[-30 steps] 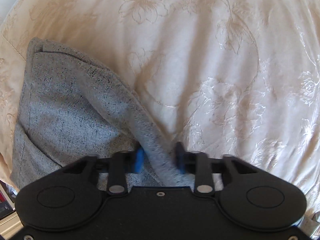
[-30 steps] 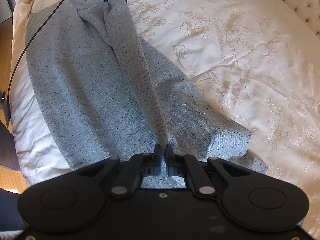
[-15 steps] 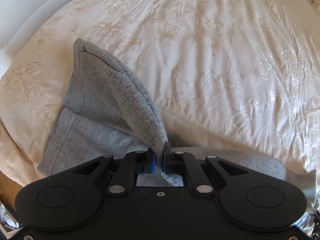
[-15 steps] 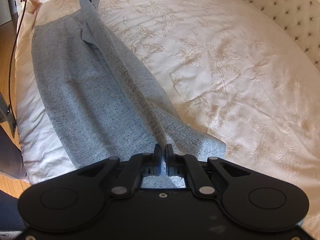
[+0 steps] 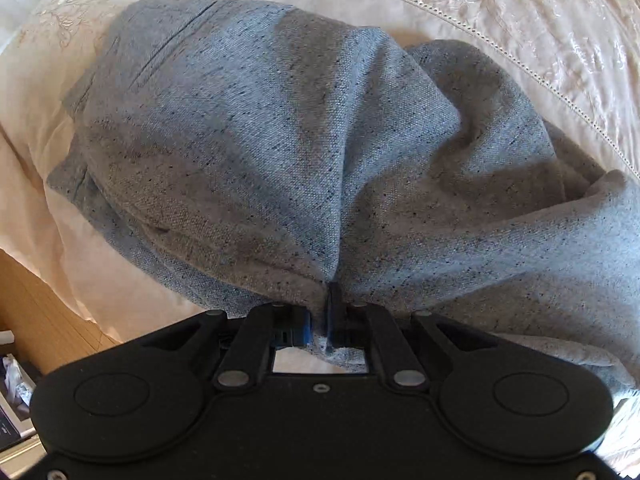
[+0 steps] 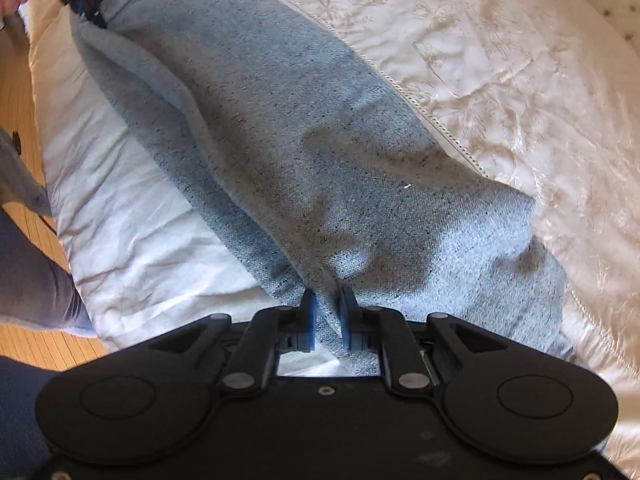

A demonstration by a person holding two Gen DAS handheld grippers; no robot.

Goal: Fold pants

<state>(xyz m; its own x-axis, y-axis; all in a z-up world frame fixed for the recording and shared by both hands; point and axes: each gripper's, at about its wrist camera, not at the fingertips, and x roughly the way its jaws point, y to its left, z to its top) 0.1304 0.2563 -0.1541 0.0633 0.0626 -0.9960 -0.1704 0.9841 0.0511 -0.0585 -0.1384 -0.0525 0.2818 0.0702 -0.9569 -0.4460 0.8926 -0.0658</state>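
Nearest to me, my right gripper (image 6: 327, 322) has its jaws a little apart with a ridge of the pants (image 6: 280, 128) running between the blue pads; the cloth fills the gap, so I judge it pinched, though loosely. My left gripper (image 5: 318, 326) is pressed nearly together on another gathered edge of the same pants, the cloth bunching into a tight crease right at the pads.

The pants lie on the bed (image 6: 500, 64), along its near side, partly on the white sheet (image 6: 132, 208) and partly on the cream embroidered cover beyond. In the left wrist view the fabric is mounded up just ahead of the gripper, doubled over itself, with a seam line towards the far end of the pants. In the right wrist view the leg stretches away from my gripper to the far end of the pants, where the other gripper grips it.

I read this cloth as a soft, fairly thick knit: light, floppy, not slippery, prone to sag and bunch between two holds. I would hold it at hems and seamed edges, both layers together, keeping tension so the fold lands flat
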